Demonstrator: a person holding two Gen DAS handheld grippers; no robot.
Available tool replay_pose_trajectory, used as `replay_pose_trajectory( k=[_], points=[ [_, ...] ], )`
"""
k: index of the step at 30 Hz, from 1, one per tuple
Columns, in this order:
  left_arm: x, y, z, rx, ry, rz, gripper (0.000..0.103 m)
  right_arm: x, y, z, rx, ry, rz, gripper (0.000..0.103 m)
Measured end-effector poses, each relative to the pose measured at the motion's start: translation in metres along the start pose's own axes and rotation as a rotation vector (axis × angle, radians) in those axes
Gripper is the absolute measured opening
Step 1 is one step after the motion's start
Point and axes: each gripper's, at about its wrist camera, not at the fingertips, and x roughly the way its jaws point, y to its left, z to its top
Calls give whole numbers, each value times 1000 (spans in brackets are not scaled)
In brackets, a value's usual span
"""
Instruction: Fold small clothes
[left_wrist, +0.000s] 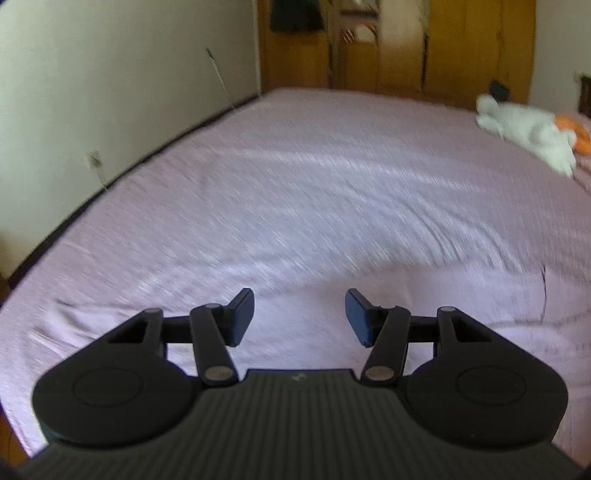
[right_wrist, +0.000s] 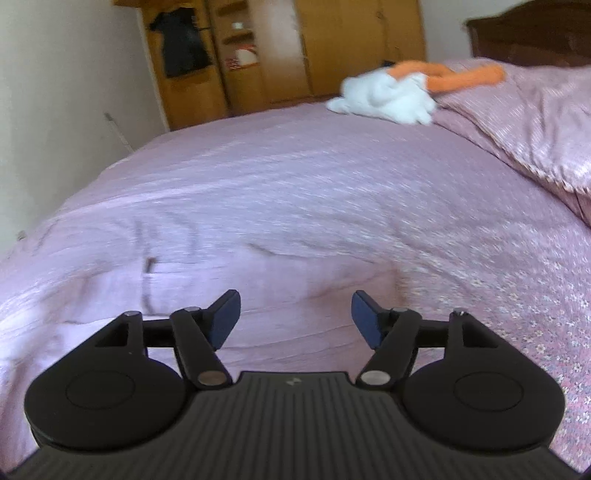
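A pale pink garment (right_wrist: 258, 295) lies flat on the pink bed sheet (right_wrist: 295, 184) just beyond my right gripper (right_wrist: 295, 317), which is open and empty above it. The garment blends with the sheet; a seam line (right_wrist: 147, 280) marks its left part. In the left wrist view the same pale garment (left_wrist: 424, 295) lies ahead and to the right of my left gripper (left_wrist: 299, 317), which is open and empty. Both views are blurred.
A white plush toy (right_wrist: 388, 94) with orange parts (right_wrist: 465, 75) lies at the far side of the bed; it also shows in the left wrist view (left_wrist: 528, 131). A folded pink quilt (right_wrist: 535, 122) lies at right. A wall (left_wrist: 110, 92) runs along the left. Wooden wardrobes (right_wrist: 332, 44) stand behind.
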Motion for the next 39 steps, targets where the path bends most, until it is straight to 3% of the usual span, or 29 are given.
replay_pose_trajectory(
  k=[8,13,17,26,30,35,39],
  points=[
    [-4,79,11,-76,-1,79,57,-38,45,-38,7,28,108,83],
    [19,124,-25,-183,53,102,57,-47,58,-71,48,63,105,89],
    [31,150,-57,-276,77,77,57,-44,61,-88,87,99,81,90],
    [46,182,-93,-371,111,137,57,-38,76,-99,73,130,59,91],
    [54,191,-98,-440,106,109,57,-36,77,-101,77,137,55,91],
    [65,198,-104,-562,47,1,57,-36,75,-103,89,136,54,91],
    [75,194,-101,-567,14,-7,55,-39,73,-104,102,120,39,91]
  ],
)
